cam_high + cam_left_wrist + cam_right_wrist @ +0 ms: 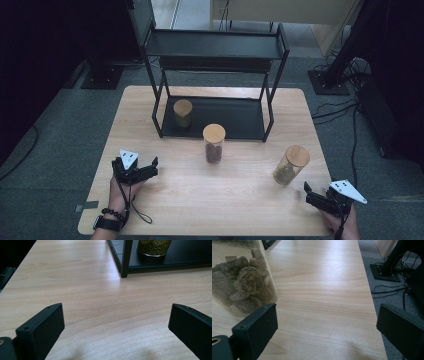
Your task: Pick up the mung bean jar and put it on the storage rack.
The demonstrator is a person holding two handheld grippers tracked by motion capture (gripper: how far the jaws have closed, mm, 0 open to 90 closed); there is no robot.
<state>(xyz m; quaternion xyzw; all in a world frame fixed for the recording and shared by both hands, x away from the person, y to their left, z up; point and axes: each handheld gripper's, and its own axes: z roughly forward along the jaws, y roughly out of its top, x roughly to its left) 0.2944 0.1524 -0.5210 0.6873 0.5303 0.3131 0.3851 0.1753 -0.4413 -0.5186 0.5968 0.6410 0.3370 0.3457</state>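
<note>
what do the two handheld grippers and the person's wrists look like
Both grippers, left gripper and right gripper, are black with two flat, blocky jaws and a pale grey three-cornered plate on top. A thin dark cable loops from the left one. The left wrist wears a black watch and a dark beaded bracelet.

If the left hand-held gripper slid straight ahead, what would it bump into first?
Probably the black shelf rack's front leg; bare table lies before it. The left hand-held gripper is open, and the green-bean jar stands just beyond.
</note>
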